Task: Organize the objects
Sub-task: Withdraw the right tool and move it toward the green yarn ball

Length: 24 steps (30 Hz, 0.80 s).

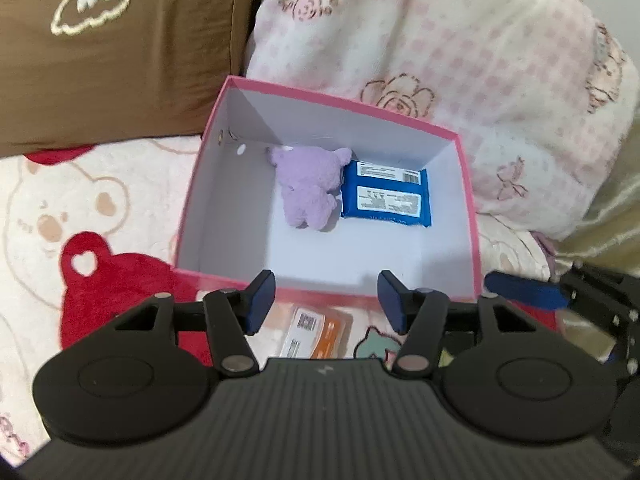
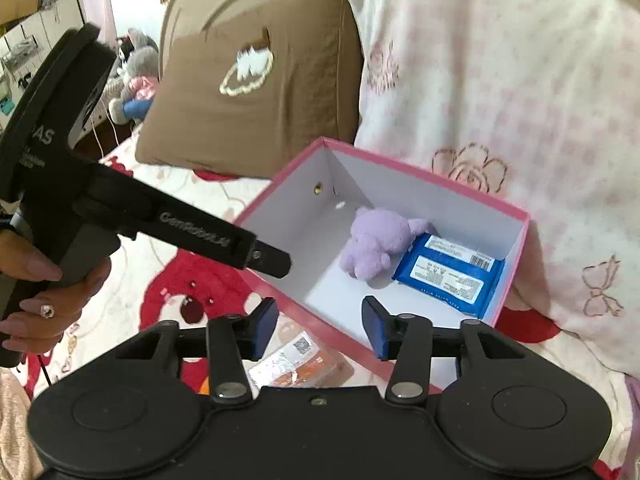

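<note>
A pink box (image 1: 472,216) with a white inside stands open on the bed; it also shows in the right wrist view (image 2: 516,248). Inside lie a purple plush toy (image 1: 308,192) (image 2: 376,246) and a blue wipes pack (image 1: 386,194) (image 2: 450,274), side by side at the far end. An orange and white packet (image 1: 316,334) (image 2: 296,362) lies on the blanket just in front of the box. My left gripper (image 1: 326,302) is open and empty above that packet. My right gripper (image 2: 318,328) is open and empty above it too. The left tool's body (image 2: 176,224) crosses the right wrist view.
A brown pillow (image 1: 120,60) and a pink checked blanket (image 1: 460,40) rise behind the box. The bed cover is white with red bear prints (image 1: 116,280). Plush toys (image 2: 134,76) and storage boxes stand off the bed at far left.
</note>
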Each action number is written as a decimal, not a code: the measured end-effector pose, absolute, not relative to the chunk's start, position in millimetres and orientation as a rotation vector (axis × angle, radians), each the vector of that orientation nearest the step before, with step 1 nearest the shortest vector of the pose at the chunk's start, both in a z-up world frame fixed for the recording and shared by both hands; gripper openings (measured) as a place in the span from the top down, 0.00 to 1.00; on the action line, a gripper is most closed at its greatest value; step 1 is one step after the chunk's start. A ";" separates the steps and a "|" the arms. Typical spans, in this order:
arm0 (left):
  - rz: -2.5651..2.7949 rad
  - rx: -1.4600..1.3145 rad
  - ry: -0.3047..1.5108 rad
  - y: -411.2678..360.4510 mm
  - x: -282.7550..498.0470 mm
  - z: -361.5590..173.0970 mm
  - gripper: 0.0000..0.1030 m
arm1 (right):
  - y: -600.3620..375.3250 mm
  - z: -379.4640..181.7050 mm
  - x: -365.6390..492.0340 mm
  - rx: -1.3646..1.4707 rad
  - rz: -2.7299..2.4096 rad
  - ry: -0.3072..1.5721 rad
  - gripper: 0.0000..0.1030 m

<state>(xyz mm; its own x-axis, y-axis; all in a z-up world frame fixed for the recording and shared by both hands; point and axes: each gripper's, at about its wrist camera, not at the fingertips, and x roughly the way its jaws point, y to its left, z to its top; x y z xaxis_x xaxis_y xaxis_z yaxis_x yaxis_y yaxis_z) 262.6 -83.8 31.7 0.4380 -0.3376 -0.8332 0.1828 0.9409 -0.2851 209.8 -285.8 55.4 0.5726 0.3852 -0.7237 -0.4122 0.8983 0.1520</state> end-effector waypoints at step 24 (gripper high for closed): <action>-0.423 -0.088 1.015 -61.8 127.3 101.6 0.07 | -263.1 94.8 87.5 -0.175 0.488 0.755 0.12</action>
